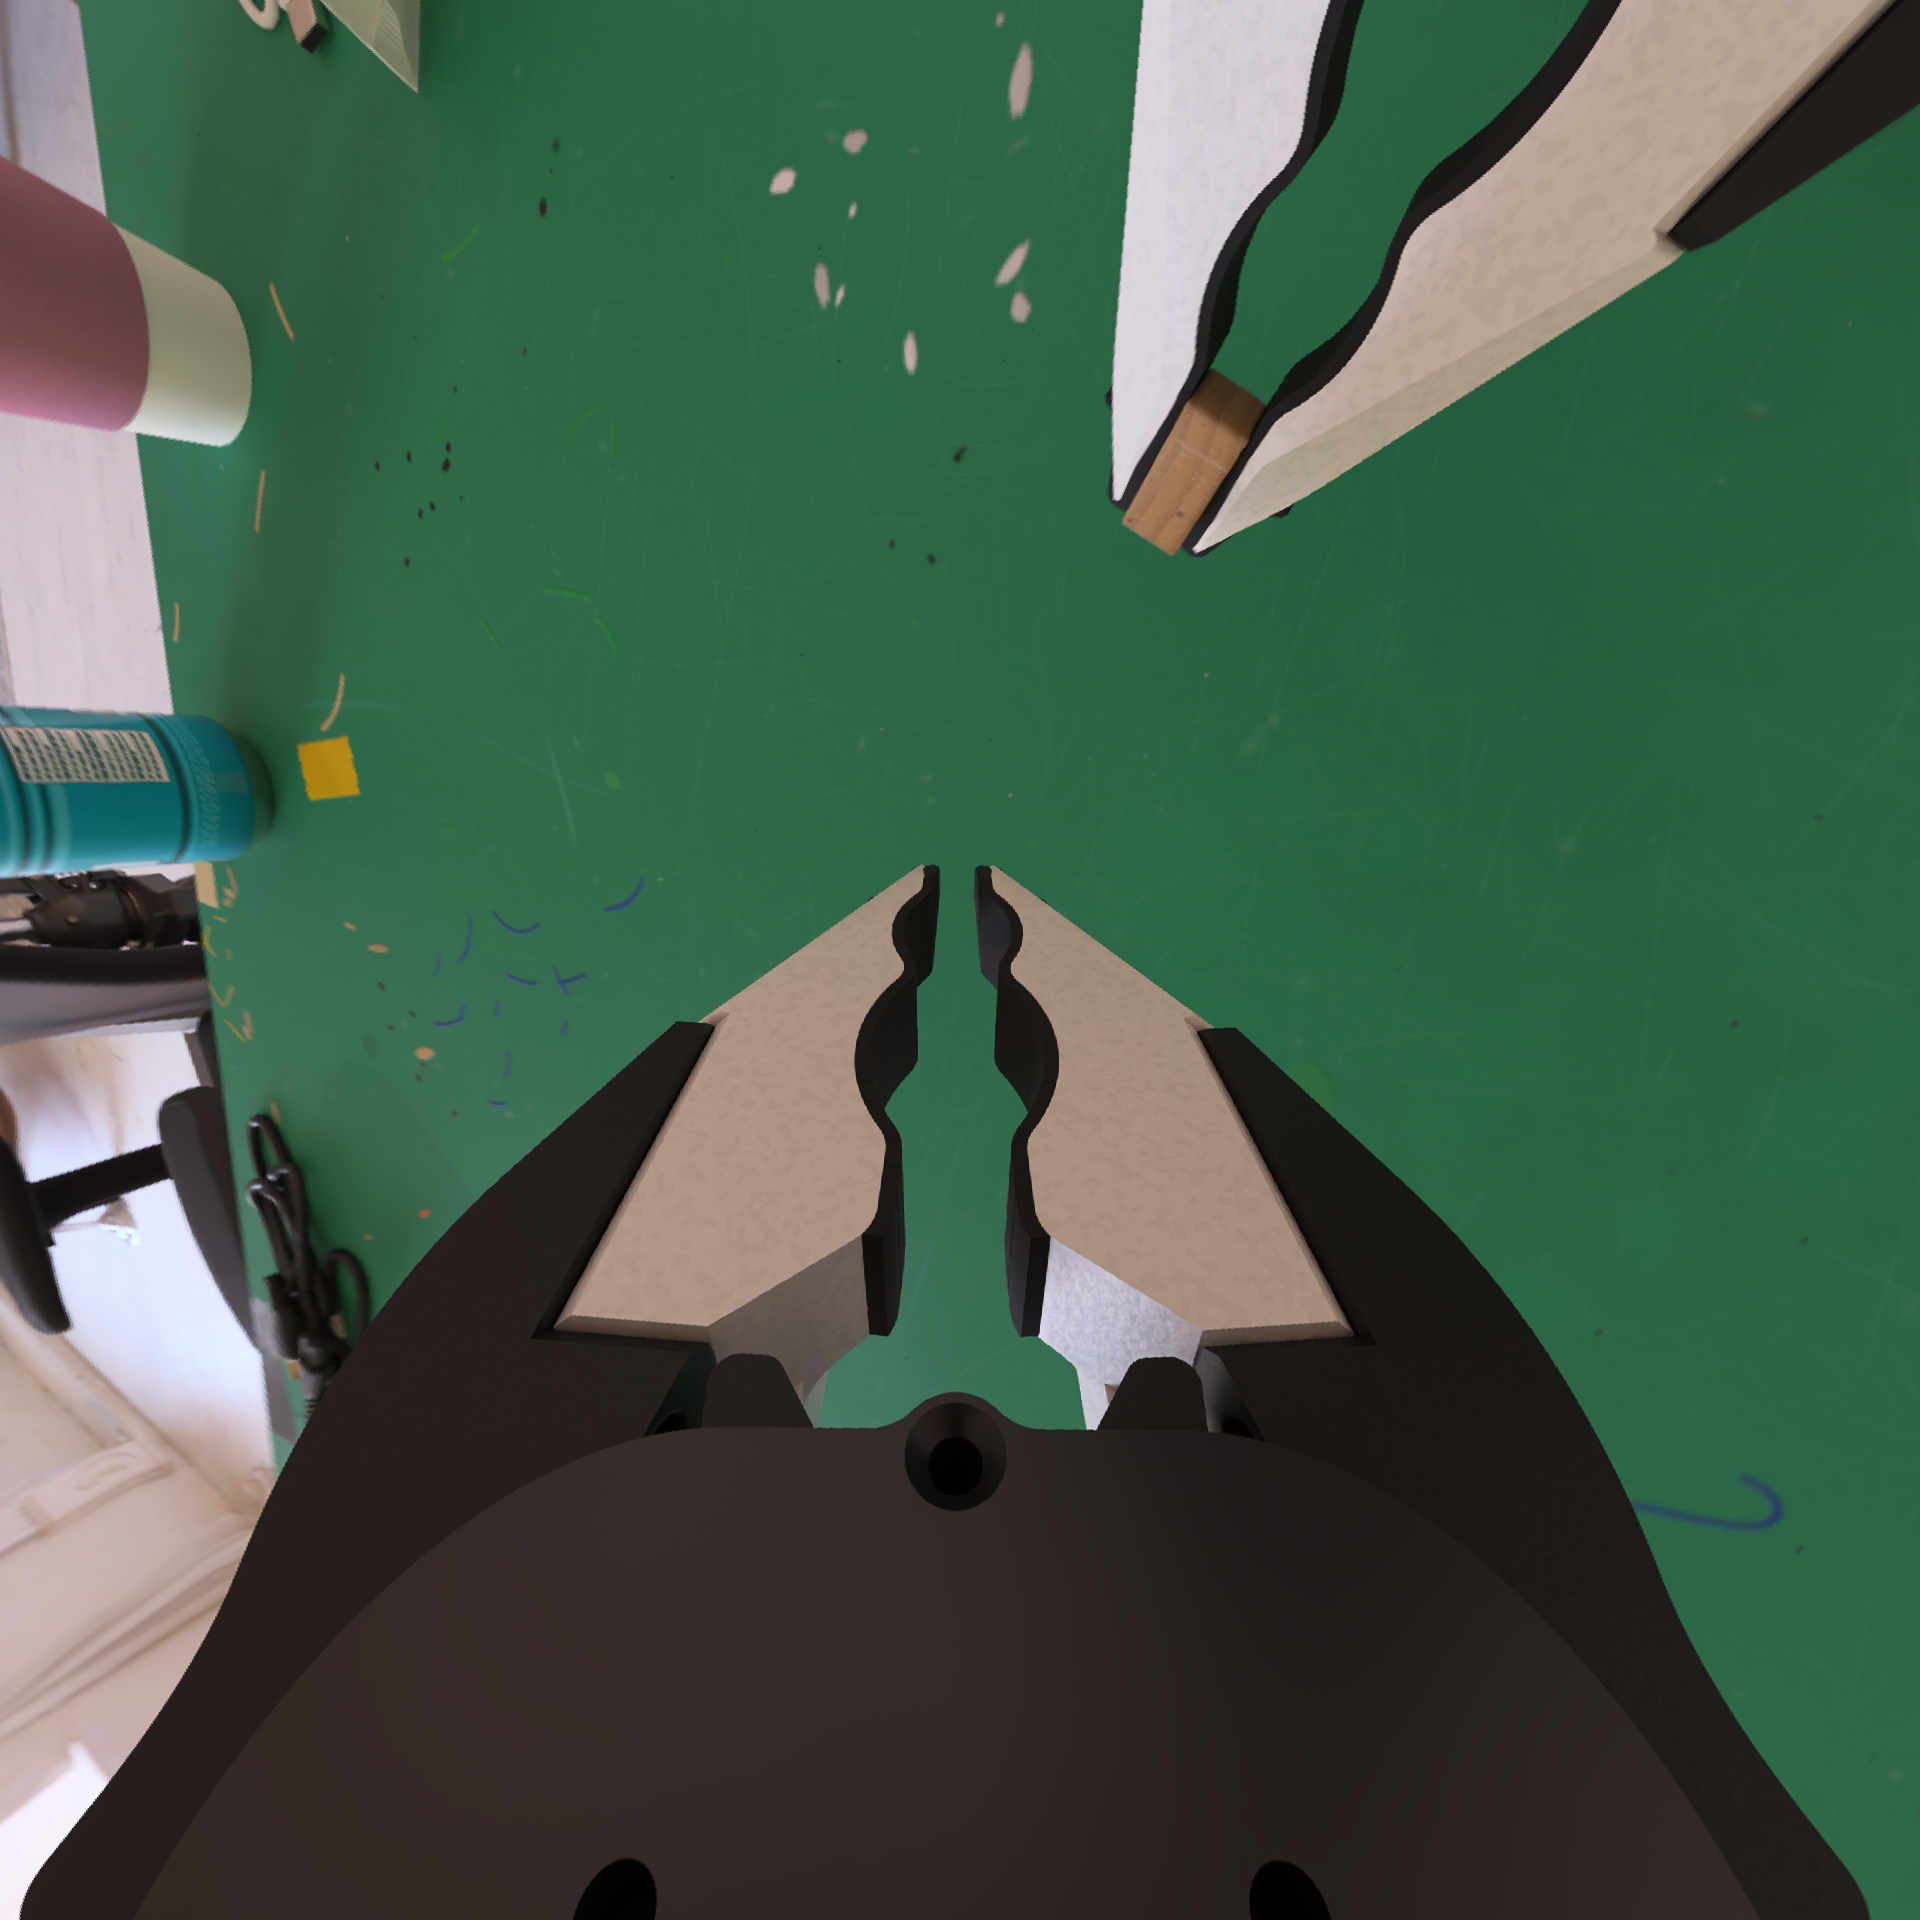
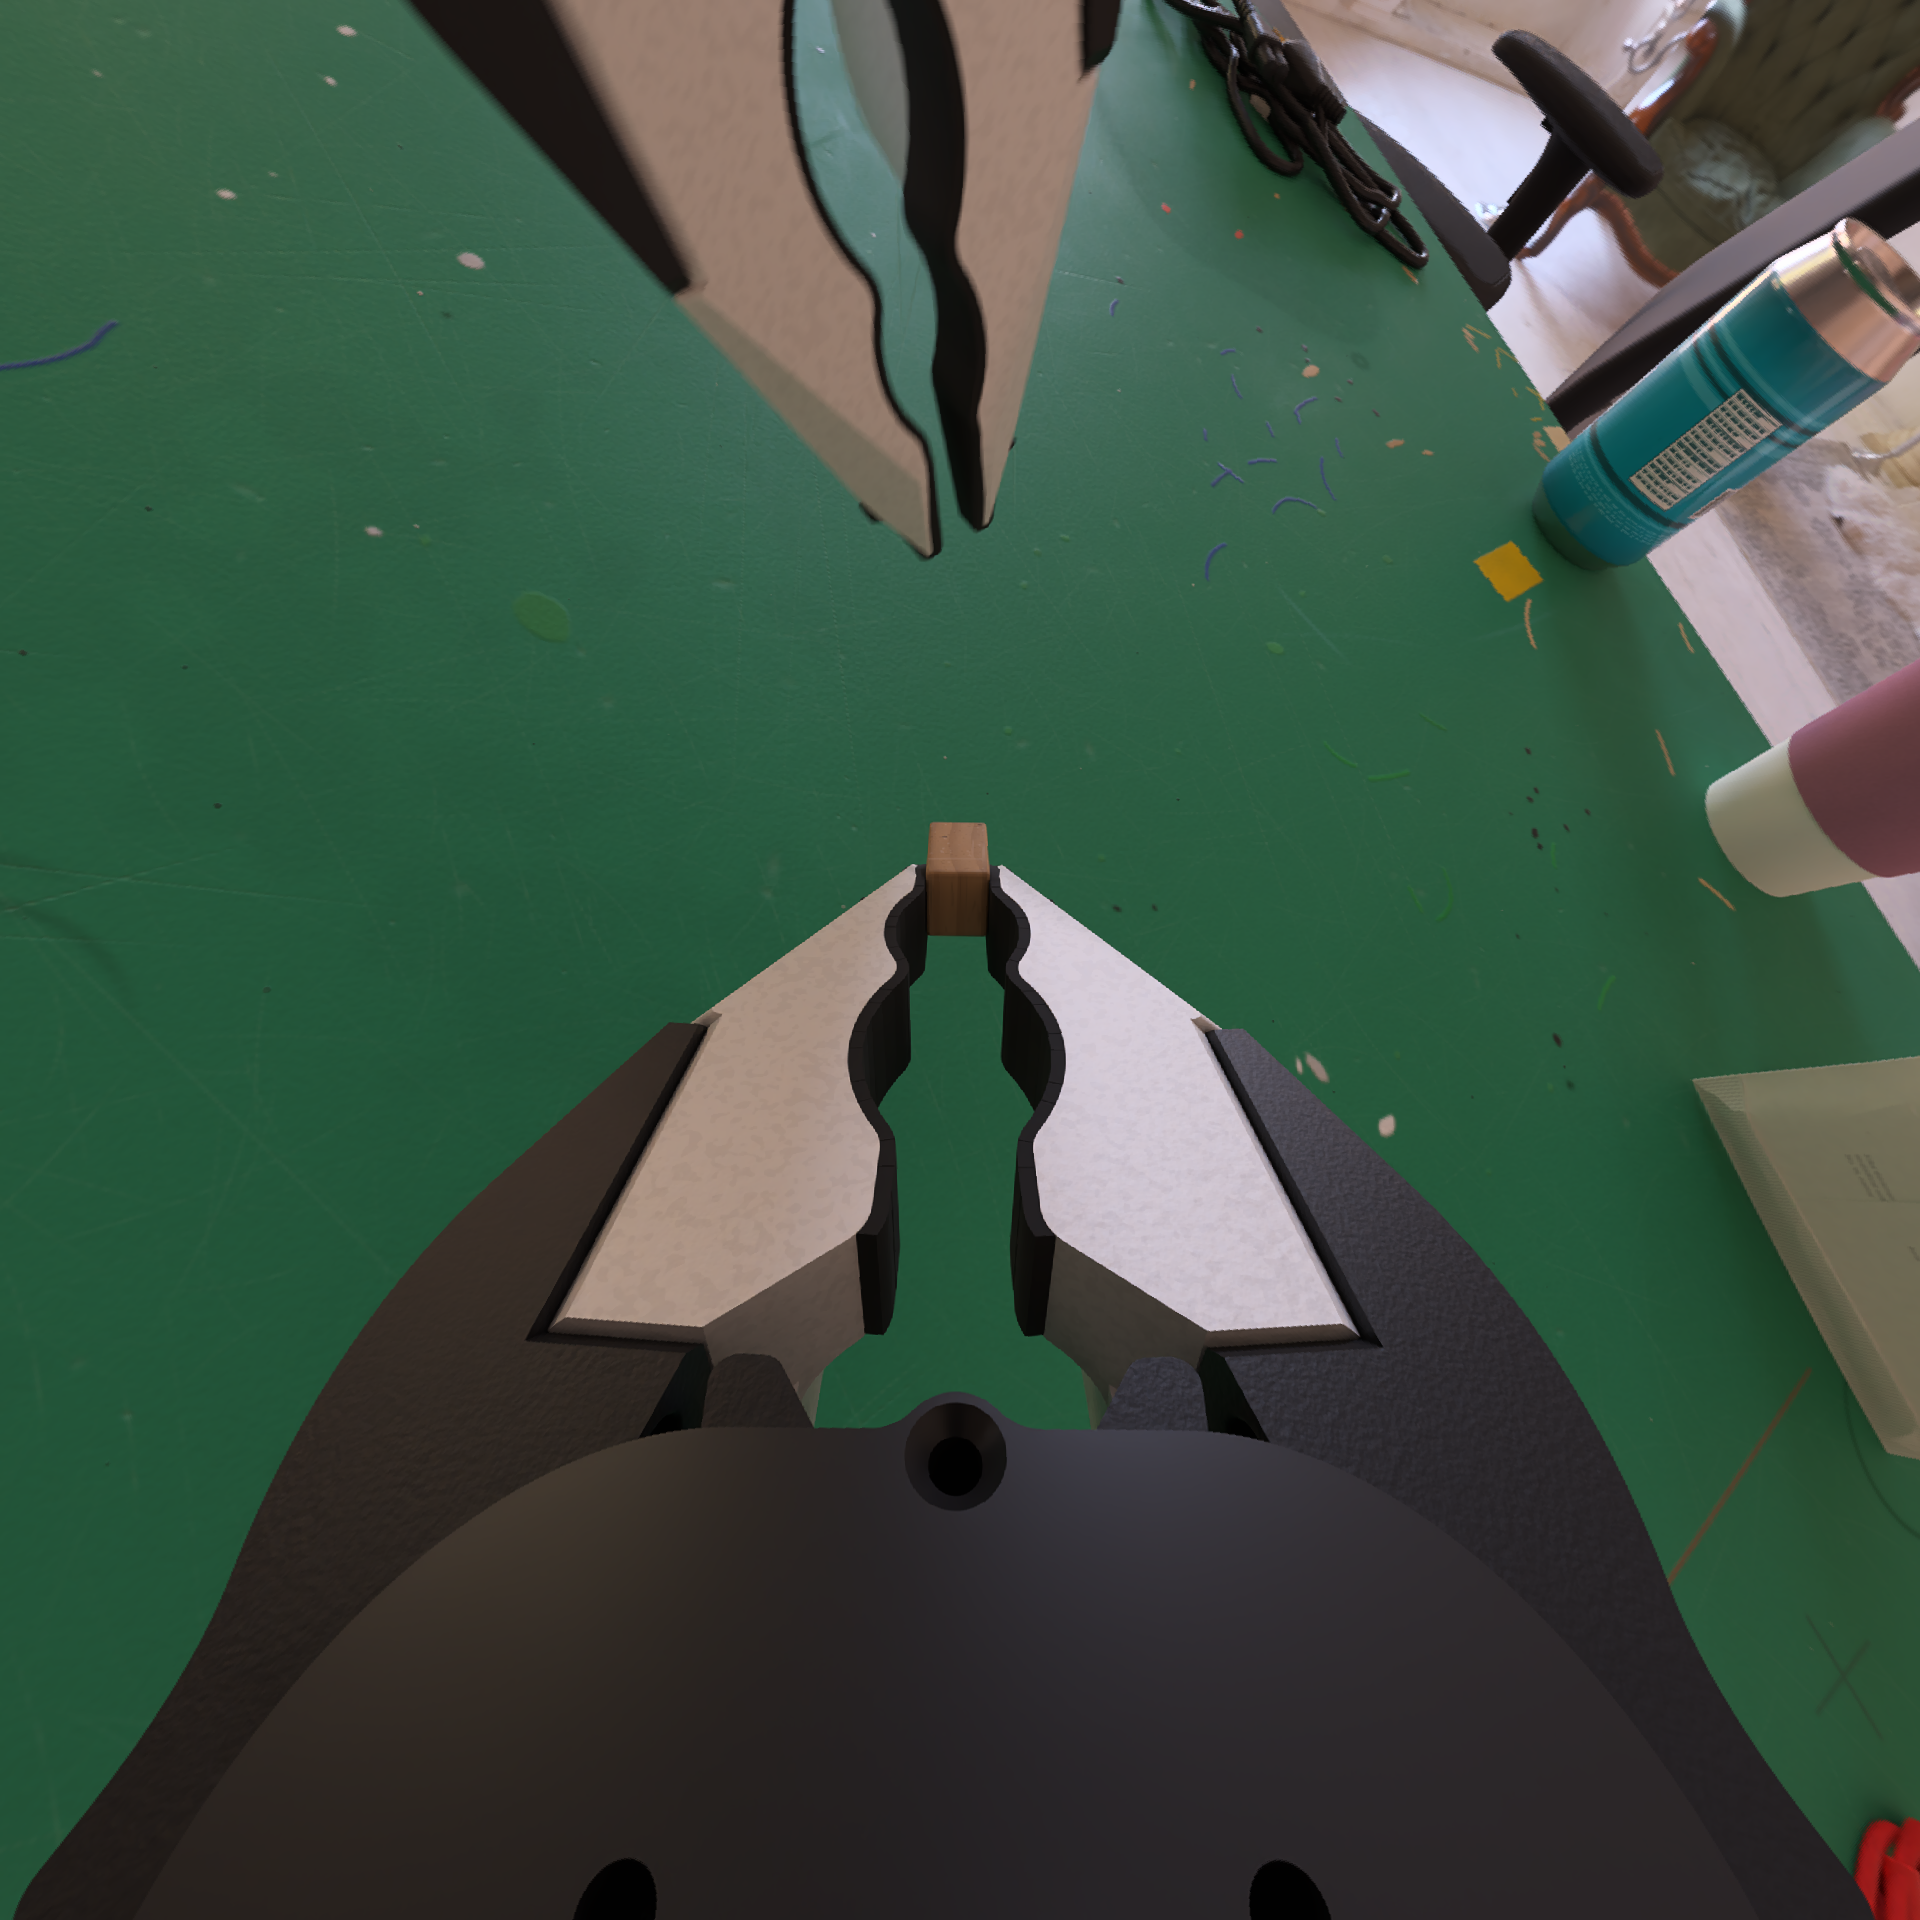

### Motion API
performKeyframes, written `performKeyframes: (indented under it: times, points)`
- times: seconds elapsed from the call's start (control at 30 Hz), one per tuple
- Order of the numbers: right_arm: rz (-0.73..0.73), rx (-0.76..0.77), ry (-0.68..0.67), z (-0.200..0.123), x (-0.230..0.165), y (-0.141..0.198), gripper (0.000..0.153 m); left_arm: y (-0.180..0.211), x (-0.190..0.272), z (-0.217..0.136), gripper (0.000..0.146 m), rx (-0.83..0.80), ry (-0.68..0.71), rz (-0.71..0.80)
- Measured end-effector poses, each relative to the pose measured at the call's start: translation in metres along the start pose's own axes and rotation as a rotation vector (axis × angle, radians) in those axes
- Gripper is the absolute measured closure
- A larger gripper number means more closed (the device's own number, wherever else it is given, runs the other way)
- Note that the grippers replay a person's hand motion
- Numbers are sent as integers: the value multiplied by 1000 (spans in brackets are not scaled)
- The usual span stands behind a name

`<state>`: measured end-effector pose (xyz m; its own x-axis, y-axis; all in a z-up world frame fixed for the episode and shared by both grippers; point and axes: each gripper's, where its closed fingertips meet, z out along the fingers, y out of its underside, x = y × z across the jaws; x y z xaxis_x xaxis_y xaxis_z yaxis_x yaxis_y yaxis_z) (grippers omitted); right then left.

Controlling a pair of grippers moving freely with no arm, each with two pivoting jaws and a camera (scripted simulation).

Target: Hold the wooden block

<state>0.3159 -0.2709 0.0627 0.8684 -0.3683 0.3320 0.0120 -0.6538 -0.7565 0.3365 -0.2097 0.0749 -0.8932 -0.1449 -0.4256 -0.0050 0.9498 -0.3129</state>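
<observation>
The wooden block (image 2: 957, 879) is a small tan block pinched between the tips of my right gripper (image 2: 957, 883) over the green table. In the left wrist view the same block (image 1: 1190, 468) shows at the upper right, clamped between the right gripper's tips (image 1: 1184, 499). My left gripper (image 1: 956, 878) is shut with only a thin slit between its tips and holds nothing. It hovers over bare green mat and shows in the right wrist view (image 2: 954, 535) at the top, facing the block from a distance.
A teal bottle (image 1: 125, 790) and a pink and cream cup (image 1: 114, 322) lie at the table's edge, also seen in the right wrist view (image 2: 1714, 405) (image 2: 1818, 800). A yellow square (image 1: 328, 769), a black cord (image 2: 1299, 114) and a pale flat box (image 2: 1839, 1226) lie on the green table (image 1: 727, 623).
</observation>
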Motion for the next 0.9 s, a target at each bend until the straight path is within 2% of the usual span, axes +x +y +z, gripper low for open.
performKeyframes:
  times: [0.07, 0.23, 0.37, 0.53, 0.9]
  points:
    - [6, 7, -15, -1, 0, 1, 143, 0, -6, -4, 139, -31, 20, 48]
    - [20, 30, -31, -3, -1, 1, 143, 4, -16, -6, 118, -140, 159, 229]
    - [36, 43, -39, -5, -1, 2, 143, 6, -25, 2, 120, -234, 201, 342]
    - [58, 57, -41, -9, 2, 2, 143, 3, -38, 12, 133, -283, 204, 335]
    - [88, 70, -61, -10, 1, 5, 143, 2, -42, 19, 131, -278, 208, 286]
